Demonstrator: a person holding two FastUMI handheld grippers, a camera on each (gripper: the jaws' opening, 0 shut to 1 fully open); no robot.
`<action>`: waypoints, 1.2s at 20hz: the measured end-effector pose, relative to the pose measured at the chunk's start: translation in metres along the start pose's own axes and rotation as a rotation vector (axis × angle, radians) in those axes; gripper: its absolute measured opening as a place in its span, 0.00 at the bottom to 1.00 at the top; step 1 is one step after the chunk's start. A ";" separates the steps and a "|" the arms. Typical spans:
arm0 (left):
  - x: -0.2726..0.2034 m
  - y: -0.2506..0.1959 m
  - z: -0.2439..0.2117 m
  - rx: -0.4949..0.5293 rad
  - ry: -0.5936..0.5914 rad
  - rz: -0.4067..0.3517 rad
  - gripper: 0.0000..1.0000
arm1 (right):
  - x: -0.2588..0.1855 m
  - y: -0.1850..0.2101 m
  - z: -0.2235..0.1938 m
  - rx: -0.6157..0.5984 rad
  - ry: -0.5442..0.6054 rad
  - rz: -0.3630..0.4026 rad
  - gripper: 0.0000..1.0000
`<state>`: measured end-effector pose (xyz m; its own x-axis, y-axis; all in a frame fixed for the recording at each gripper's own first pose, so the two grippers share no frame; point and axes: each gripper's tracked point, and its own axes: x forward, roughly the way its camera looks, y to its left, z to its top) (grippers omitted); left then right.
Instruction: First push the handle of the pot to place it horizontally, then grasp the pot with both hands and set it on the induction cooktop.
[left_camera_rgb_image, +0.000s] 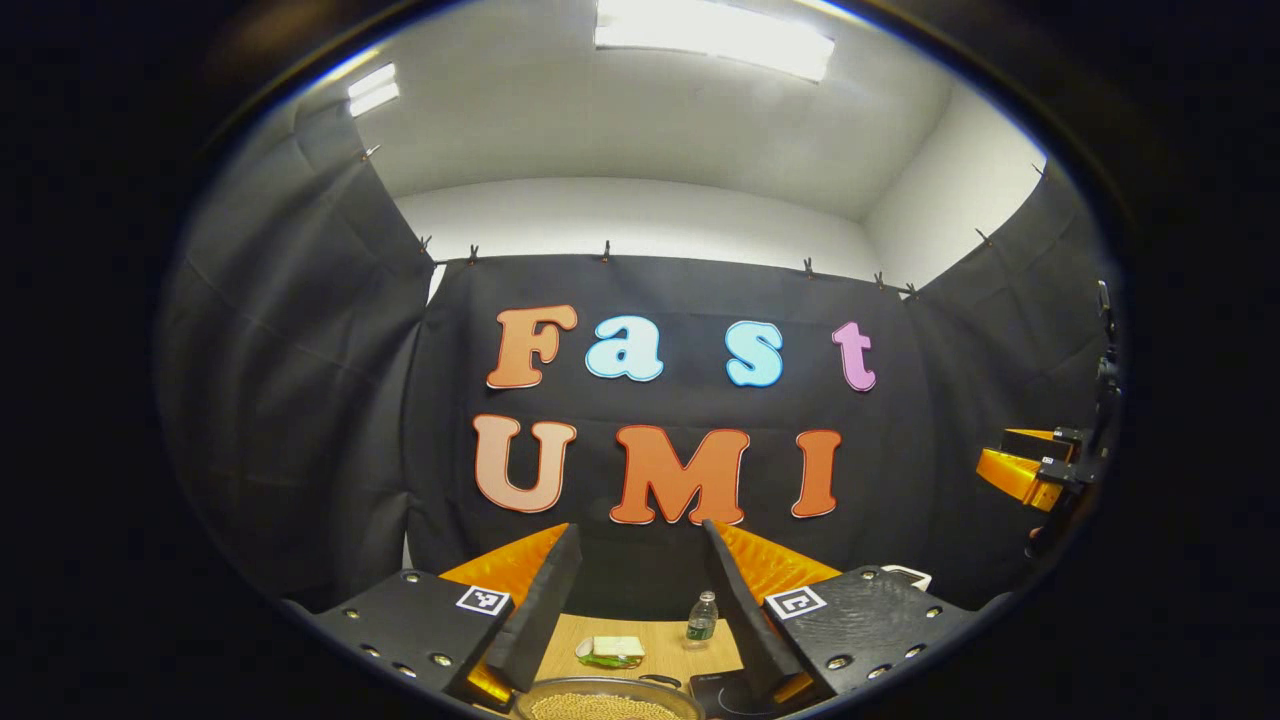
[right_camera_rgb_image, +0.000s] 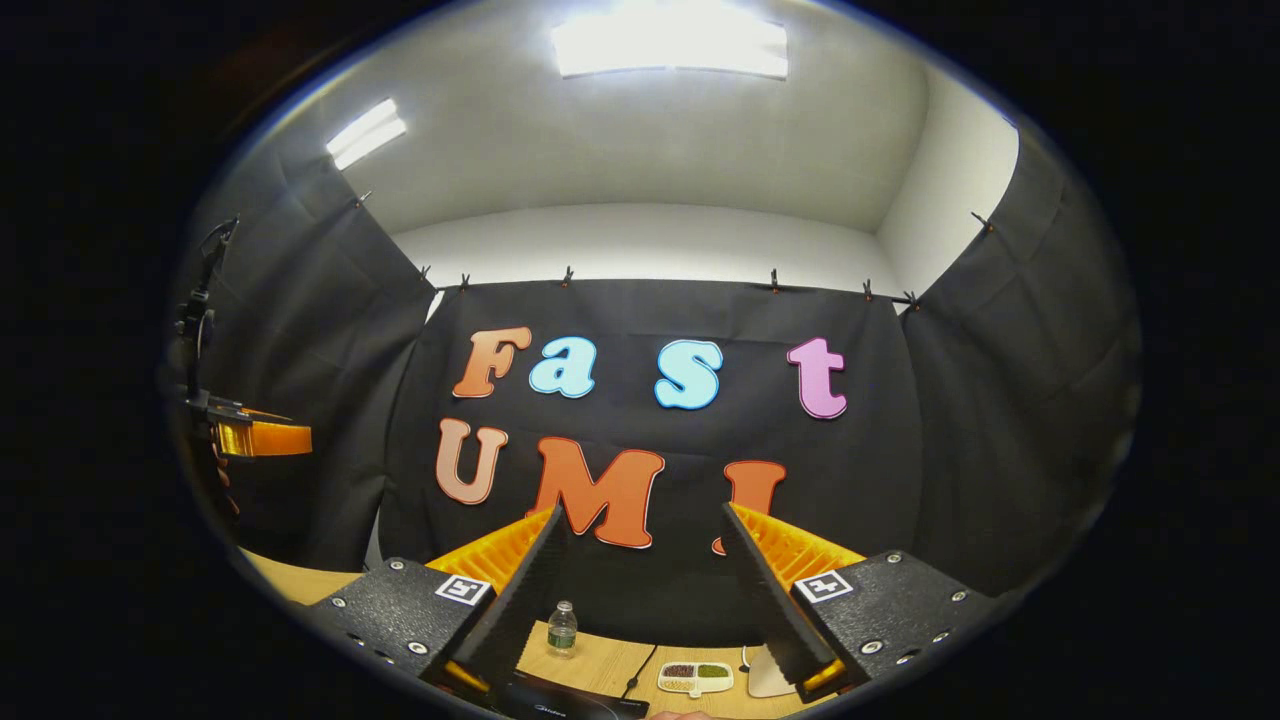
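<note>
left gripper (left_camera_rgb_image: 640, 600): fingers spread, holding nothing
right gripper (right_camera_rgb_image: 640, 590): fingers spread, holding nothing
pot (left_camera_rgb_image: 605, 700): near edge, below left gripper, on table (left_camera_rgb_image: 650, 640)
induction cooktop (right_camera_rgb_image: 570, 700): just right of pot

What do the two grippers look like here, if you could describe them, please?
Each gripper, left and right, has two black fingers with textured inner pads, backed by ribbed orange plastic. The black bases carry silver screws and a small square black-and-white marker. Seen from the side in the other's view, each shows orange fingers on a black frame.

Wooden table (left_camera_rgb_image: 640, 633) with bottle (left_camera_rgb_image: 702, 617), pot (left_camera_rgb_image: 605, 701)
</note>
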<state>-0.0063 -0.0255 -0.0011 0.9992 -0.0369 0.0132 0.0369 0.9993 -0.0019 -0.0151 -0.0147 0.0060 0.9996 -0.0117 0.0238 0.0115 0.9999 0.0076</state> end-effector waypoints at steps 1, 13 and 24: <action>-0.001 0.000 -0.001 0.005 0.000 0.001 0.77 | 0.000 0.000 0.000 0.000 -0.002 -0.001 0.95; -0.006 0.014 -0.017 0.000 0.039 0.025 0.78 | -0.002 0.010 -0.004 -0.004 -0.008 0.019 0.95; -0.035 0.055 -0.171 -0.094 0.494 0.074 0.25 | 0.002 0.033 -0.043 0.004 0.030 0.067 0.95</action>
<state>-0.0374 0.0307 -0.1730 0.8852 0.0150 -0.4650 -0.0562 0.9956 -0.0749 -0.0112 0.0190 -0.0365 0.9984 0.0559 -0.0059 -0.0558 0.9984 0.0114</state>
